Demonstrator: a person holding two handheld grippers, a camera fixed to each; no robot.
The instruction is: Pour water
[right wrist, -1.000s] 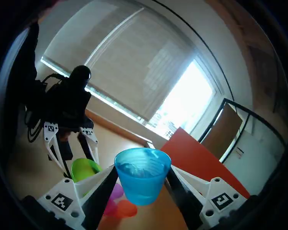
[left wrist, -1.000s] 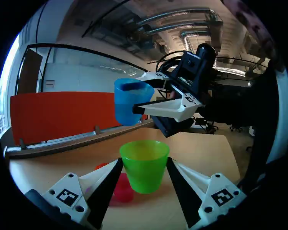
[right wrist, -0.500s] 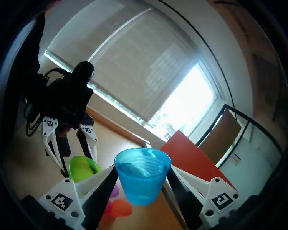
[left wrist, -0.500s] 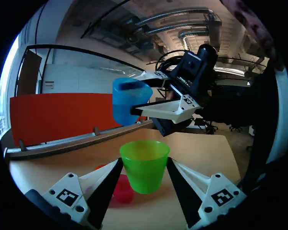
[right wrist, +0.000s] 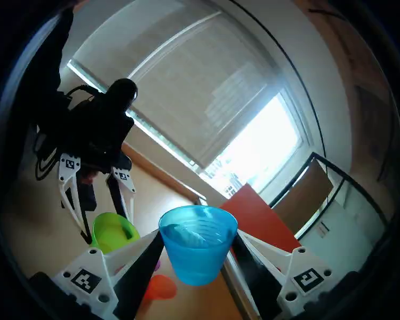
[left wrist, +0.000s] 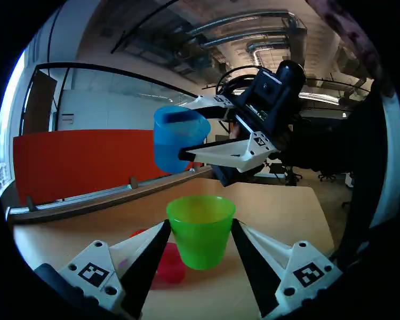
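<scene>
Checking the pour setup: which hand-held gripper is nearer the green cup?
Left. The left hand-held gripper grips the green cup; the right hand-held gripper holds the blue cup above it.

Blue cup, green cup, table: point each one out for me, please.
Blue cup [right wrist: 197, 253]: right gripper view, middle of its front wall.
Green cup [left wrist: 201, 237]: left gripper view, middle of its front wall.
Table [left wrist: 285, 213]: left gripper view, bare top at right.
</scene>
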